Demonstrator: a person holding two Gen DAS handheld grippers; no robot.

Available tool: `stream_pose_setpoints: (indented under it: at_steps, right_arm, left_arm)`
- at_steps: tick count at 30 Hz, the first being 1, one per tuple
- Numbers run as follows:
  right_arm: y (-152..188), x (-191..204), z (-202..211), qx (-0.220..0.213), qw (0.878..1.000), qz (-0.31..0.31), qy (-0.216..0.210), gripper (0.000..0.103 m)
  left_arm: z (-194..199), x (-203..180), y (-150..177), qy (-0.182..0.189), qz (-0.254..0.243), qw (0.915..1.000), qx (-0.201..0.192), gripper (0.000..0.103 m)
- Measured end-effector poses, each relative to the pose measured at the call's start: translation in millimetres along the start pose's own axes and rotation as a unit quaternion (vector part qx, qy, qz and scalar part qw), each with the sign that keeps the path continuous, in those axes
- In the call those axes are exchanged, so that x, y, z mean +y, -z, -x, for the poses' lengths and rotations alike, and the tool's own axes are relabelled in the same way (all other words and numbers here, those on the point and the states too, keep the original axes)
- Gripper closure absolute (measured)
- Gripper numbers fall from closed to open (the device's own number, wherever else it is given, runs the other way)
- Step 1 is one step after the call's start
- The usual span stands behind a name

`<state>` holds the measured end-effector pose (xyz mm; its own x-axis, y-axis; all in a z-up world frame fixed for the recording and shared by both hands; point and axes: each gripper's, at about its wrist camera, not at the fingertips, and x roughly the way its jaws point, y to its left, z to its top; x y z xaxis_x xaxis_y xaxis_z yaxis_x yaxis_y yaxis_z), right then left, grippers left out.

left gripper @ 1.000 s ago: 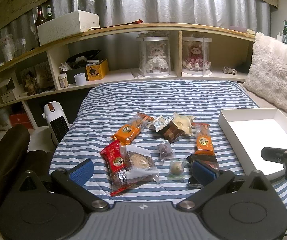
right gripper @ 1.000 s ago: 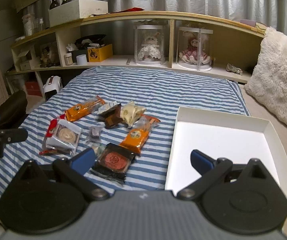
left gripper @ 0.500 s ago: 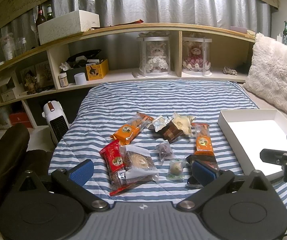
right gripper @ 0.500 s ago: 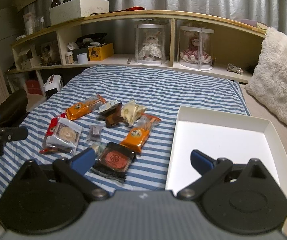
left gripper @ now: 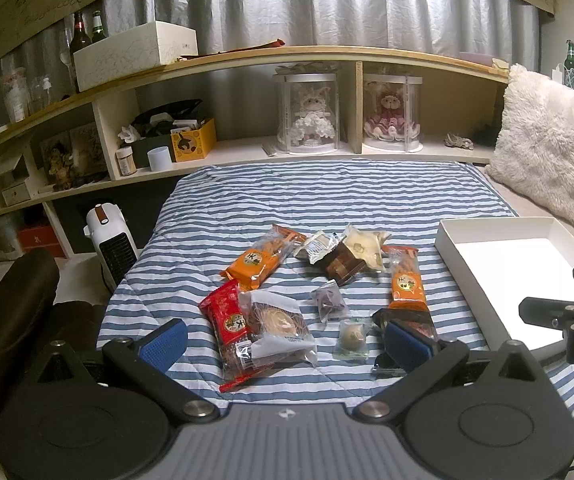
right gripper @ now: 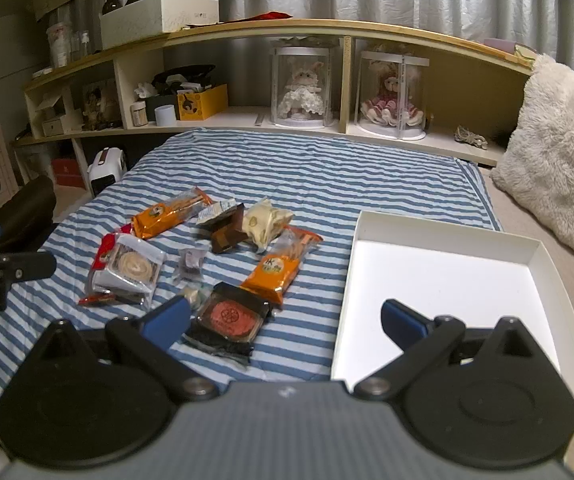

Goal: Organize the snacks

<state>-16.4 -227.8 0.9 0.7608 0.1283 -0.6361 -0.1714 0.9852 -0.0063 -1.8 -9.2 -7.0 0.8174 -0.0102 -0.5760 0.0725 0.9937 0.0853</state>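
Note:
Several wrapped snacks lie in a loose pile on the blue-striped cloth: two orange packs, a red pack, a clear-wrapped round pastry, a brown block, a small round sweet. A dark-wrapped red mooncake lies nearest my right gripper. An empty white tray sits at the right. My left gripper is open above the near snacks. My right gripper is open, between the mooncake and the tray.
A wooden shelf with two doll cases, boxes and bottles runs along the back. A fluffy white pillow lies at the right. A small white heater stands off the cloth's left edge, beside a dark cushion.
Both grippers have drifted slightly closer to the snacks. Nothing has been picked up; jaws stay open.

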Motion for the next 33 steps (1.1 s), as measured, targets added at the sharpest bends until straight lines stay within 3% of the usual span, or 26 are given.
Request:
stream_pose_setpoints:
  at_steps: [7,16,27,33]
  right_arm:
    - [0,0,-1,0.002,1.000,0.001,0.000,0.001]
    - [4,5,-16,0.021,1.000,0.003,-0.017,0.001]
    - [2,15,-45,0.053,0.998,-0.011,-0.033,0.001]
    - [-2,12,-69,0.067,0.996,-0.054,-0.037,0.001]
  left_arm:
    - [-3,0,1,0.001,0.003,1.0000,0.006,0.000]
    - [-21,4,5,-0.007,0.010,0.9989,0.046,0.000]
    - [-53,19,10,-0.024,0.064,0.9923,0.104,0.000]
    - [-70,29,9,-0.053,0.092,0.9871,0.119,0.000]
